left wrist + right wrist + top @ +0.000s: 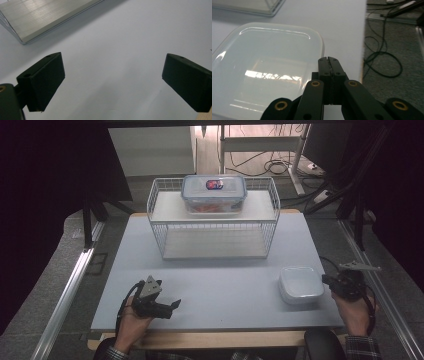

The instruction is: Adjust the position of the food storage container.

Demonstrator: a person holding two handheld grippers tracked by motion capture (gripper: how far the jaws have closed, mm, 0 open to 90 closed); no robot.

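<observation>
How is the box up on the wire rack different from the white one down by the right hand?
The box on the rack has blue clips, a clear lid with a sticker, and orange contents; the white container is plain, with no clips. The first sits on the wire rack, the second on the table. Both are rounded rectangles.

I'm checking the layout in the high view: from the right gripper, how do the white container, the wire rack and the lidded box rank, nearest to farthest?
From the right gripper, jaws pressed together:
1. White container, right beside it, near the table's right edge.
2. Wire rack, farther back at the table's middle.
3. Lidded box, on the rack's top shelf, farthest.
</observation>
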